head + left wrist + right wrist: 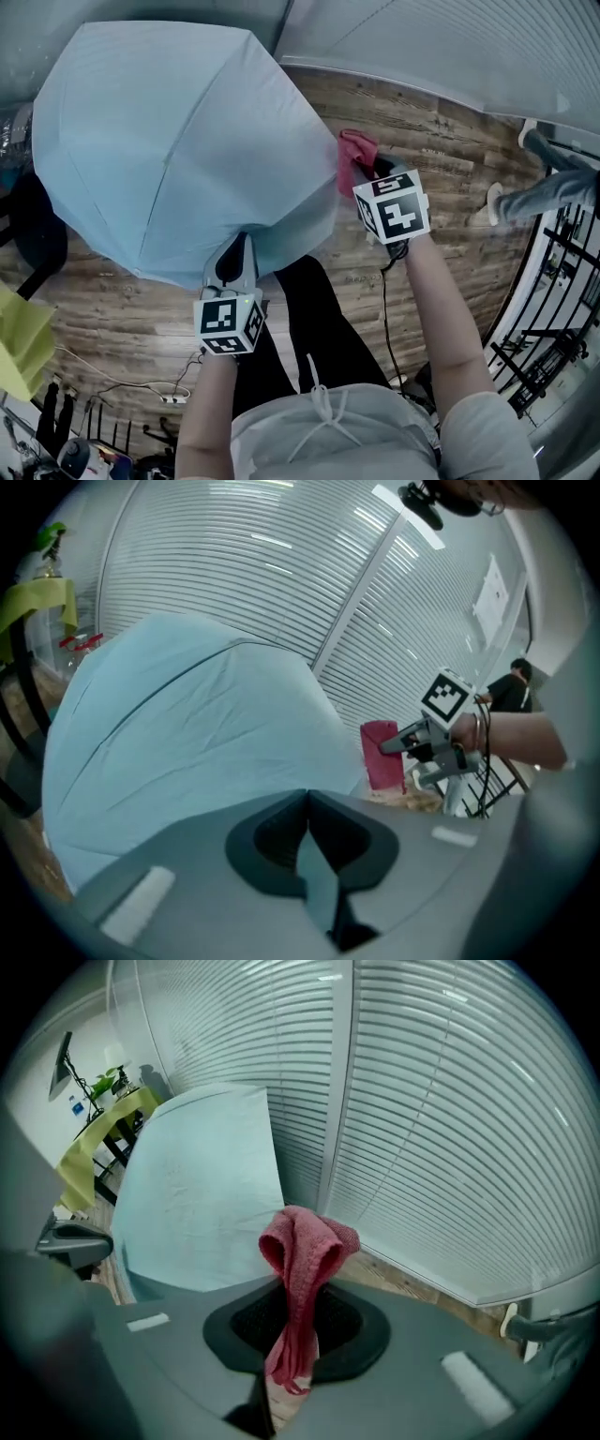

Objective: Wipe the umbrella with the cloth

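One umbrella [178, 141], one cloth [354, 153], two claws [306, 801] [298, 1290].

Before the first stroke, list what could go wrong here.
1. The left gripper pinches only a thin fold at the rim of the umbrella; the push of a stroke may pull it free or swing the canopy.
2. The cloth is bunched narrow in the right gripper, so the hard fingers may scrape the fabric.
3. A cable hangs by the person's legs and might snag.
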